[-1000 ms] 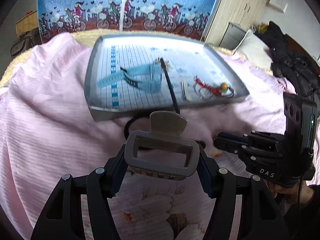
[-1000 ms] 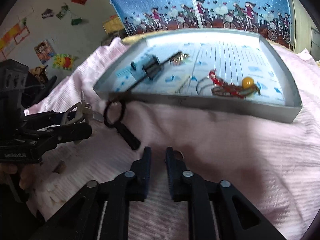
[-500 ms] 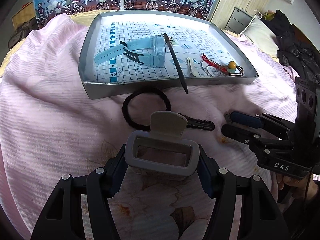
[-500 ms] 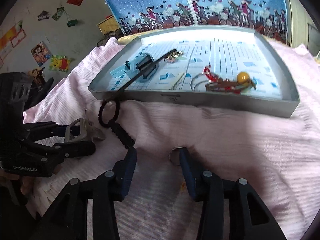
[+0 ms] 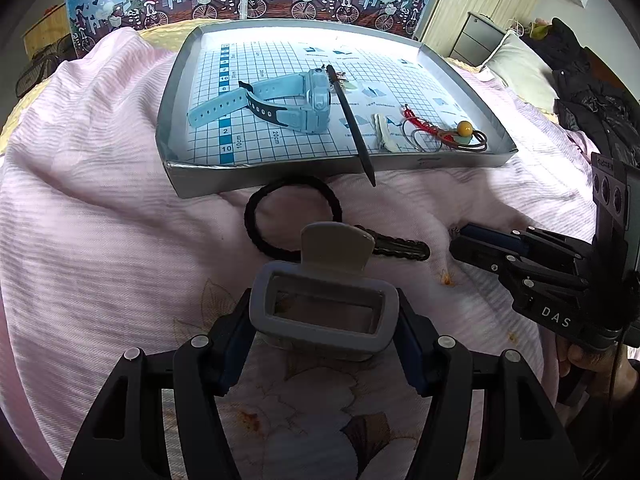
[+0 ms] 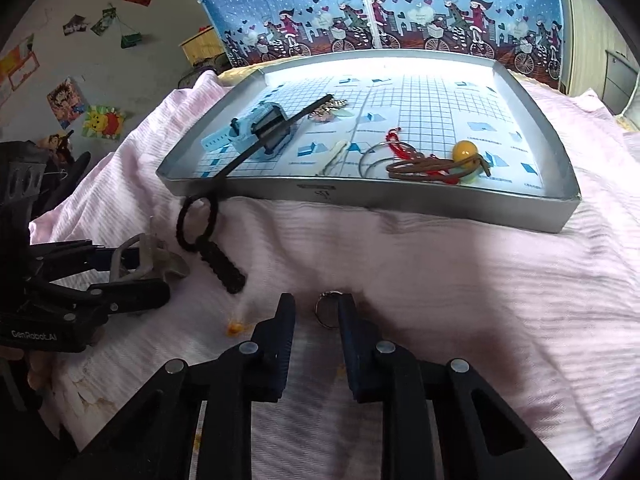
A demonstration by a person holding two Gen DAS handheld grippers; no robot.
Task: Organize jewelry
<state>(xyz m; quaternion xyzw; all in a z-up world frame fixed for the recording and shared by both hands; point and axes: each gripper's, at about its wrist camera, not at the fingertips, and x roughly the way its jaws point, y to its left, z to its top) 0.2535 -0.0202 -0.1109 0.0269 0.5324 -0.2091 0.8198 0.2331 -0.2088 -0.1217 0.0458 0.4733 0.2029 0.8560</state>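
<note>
My left gripper point(image 5: 324, 316) has its fingers point(image 5: 234, 344) clamped on a grey hair clip point(image 5: 324, 300), one pad on each side, held above the pink blanket point(image 5: 100, 240) on the bed. In the right view the same clip point(image 6: 140, 256) shows between the left fingers, near the blanket.

My right gripper point(image 6: 316, 320) is partly open with nothing between the pads. The fingers point(image 6: 280, 332) are down at the blanket, and a small metal ring point(image 6: 326, 314) lies just inside the right-hand pad; I cannot tell whether the pad touches it.

A black hair tie point(image 5: 294, 216) lies on the blanket just in front of the tray point(image 5: 172, 120), with a dark ribbed clip point(image 5: 400, 248) beside it.

In the tray: a blue watch point(image 5: 280, 102), a black stick point(image 5: 350, 120) leaning on the watch and jutting over the tray's near wall, a pale hairpin point(image 5: 384, 132), and a tangle of wire hoops, red cord and brown cord with a yellow bead point(image 5: 464, 128) at the near right. A small ornament point(image 6: 328, 110) sits beyond the watch; detail unclear.
</note>
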